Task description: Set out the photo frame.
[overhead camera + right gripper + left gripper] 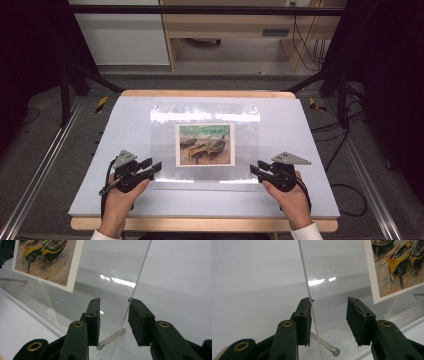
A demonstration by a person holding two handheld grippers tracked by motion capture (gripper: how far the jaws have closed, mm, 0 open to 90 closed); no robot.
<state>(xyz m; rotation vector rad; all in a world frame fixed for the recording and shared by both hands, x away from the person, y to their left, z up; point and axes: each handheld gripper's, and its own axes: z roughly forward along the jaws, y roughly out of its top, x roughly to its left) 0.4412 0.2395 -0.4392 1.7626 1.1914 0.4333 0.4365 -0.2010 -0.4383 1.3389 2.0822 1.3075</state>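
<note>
1. Left gripper (156, 167): jaws part open, straddling the left edge of the clear acrylic sheet (165, 140); one pad touches the edge, the other stands clear.
2. Right gripper (254, 169): jaws part open astride the sheet's right edge, not clamped.
3. Sheet lies mid-table (300, 200), long axis left-right, over a boat print (205, 145).
4. Steel pin (329, 348) under each near corner; bare table all round.

We hold our left gripper (156, 166) low at our near left, jaws pointing inward toward the right gripper (254, 168), which faces back from our near right. Both sets of jaws stand partly apart. Our left hand (120, 196) and right hand (290, 195) grip the bodies from behind, forearms trailing toward us.
</note>
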